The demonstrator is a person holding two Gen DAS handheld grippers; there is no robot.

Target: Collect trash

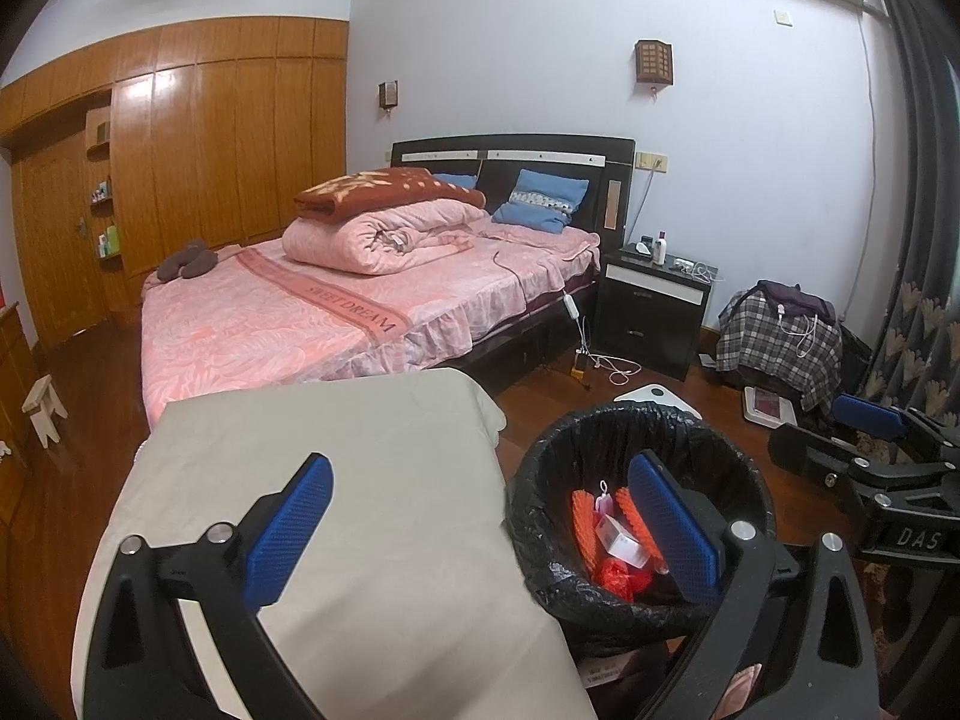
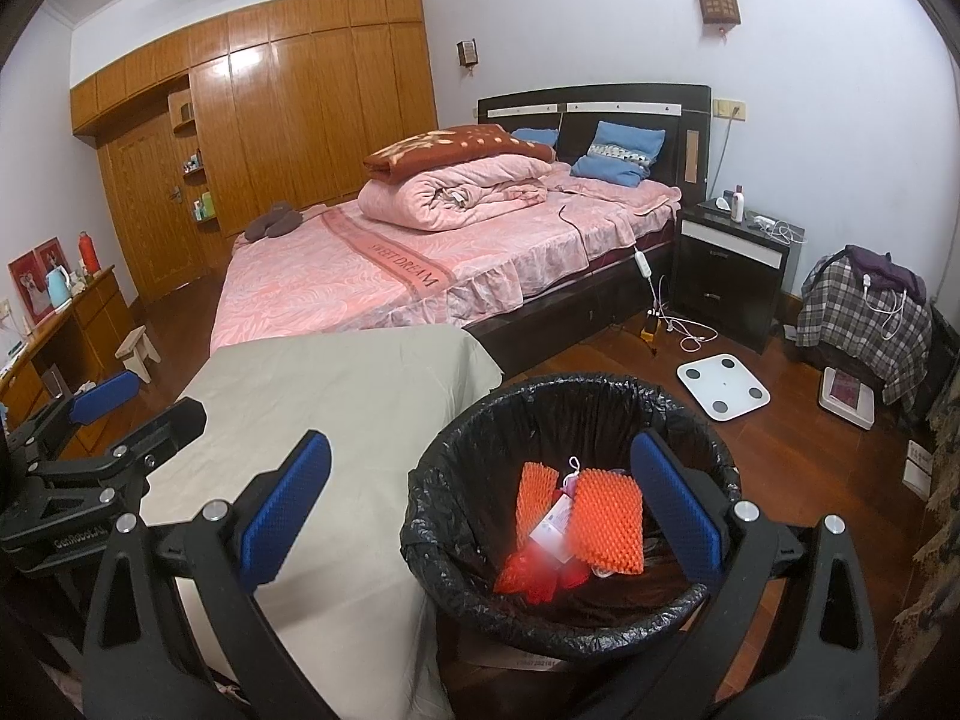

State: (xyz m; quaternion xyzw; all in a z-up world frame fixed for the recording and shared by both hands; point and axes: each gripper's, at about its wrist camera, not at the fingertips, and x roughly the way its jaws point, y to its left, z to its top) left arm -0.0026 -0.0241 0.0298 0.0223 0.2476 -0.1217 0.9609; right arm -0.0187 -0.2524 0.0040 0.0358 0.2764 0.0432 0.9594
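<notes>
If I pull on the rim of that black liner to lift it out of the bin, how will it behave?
The black liner looks thin and crinkled, so it will probably be floppy and bunch up in a grip. Its load, orange foam netting and small wrappers, seems light, so it should lift easily. The glossy film may slip between the pads.

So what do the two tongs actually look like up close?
Both match: the left tongs and right tongs have black angular frames with silver bolt heads and flat blue textured pads. White lettering marks each body: "DAS" on the right one, "GenRobot.AI" on the left. No cables or sleeves show.
</notes>
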